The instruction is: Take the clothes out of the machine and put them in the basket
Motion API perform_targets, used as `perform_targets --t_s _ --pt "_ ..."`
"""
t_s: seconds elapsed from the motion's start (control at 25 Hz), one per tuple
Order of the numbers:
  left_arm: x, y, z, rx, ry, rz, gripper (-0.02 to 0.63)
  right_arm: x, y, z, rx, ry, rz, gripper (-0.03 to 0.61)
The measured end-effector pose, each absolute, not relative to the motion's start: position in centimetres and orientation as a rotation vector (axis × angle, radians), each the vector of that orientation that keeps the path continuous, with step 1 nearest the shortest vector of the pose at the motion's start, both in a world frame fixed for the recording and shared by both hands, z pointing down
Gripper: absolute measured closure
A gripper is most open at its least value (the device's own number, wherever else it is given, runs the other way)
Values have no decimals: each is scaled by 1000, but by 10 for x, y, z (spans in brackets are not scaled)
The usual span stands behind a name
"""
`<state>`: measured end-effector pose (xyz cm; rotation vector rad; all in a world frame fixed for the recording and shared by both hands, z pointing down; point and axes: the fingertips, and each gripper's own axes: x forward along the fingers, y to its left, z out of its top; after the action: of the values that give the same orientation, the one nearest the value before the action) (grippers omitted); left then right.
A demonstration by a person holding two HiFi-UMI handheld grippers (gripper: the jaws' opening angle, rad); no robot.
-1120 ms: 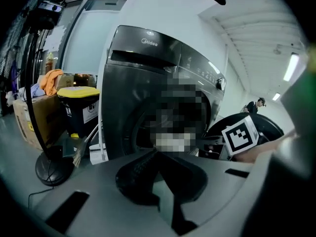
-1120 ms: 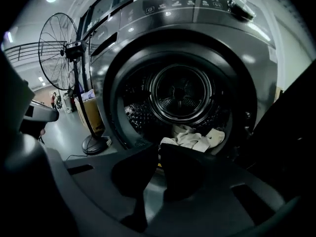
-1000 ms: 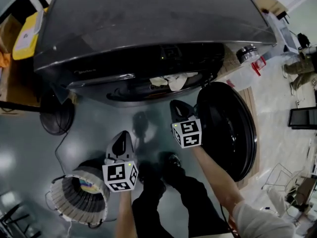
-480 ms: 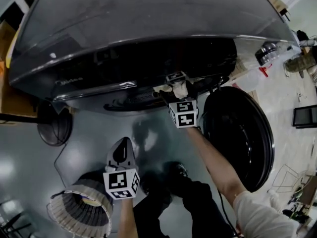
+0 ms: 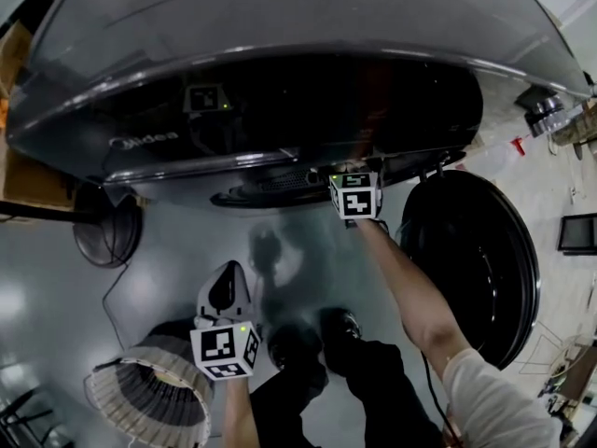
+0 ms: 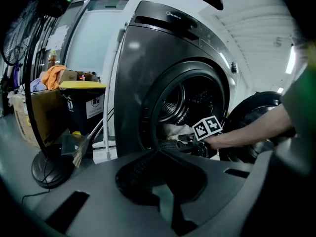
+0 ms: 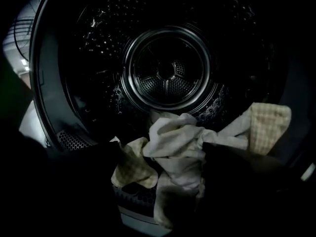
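Right gripper (image 7: 163, 174), jaws just opening wide and holding nothing, is straddling the pale clothes (image 7: 175, 142) lying at the near rim inside the machine (image 7: 168, 68); closing deep on the bunch is looking wisest

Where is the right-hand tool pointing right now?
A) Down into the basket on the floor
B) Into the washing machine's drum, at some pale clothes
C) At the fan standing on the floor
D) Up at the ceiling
B: the right tool looks straight into the drum. Its jaws have just been opening and stand wide apart, with the pale clothes lying between them, not gripped.
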<state>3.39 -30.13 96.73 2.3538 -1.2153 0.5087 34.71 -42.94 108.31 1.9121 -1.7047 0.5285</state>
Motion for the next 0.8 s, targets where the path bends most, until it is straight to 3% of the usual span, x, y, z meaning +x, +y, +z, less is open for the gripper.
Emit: perform_targets --t_s 0.16,0.24,0.36,0.48,0.68,0.8 --pt "40 -300 970 2348 -1208 498 595 351 -429 1080 1911 -1701 522 70" --pt "44 -299 971 2350 -1199 497 595 357 -424 1079 1902 -1665 503 223" --pt "48 -297 973 2352 -1191 499 595 361 -421 1076 1865 -1647 438 340" --pt "51 -294 975 2354 -1181 502 595 360 -421 1073 1830 -1641 396 412" --pt "41 -295 965 2355 -1190 514 595 361 -417 1063 1785 -1646 431 487" --pt "36 -293 953 2336 -1198 514 595 355 -409 1044 1792 -1681 443 496"
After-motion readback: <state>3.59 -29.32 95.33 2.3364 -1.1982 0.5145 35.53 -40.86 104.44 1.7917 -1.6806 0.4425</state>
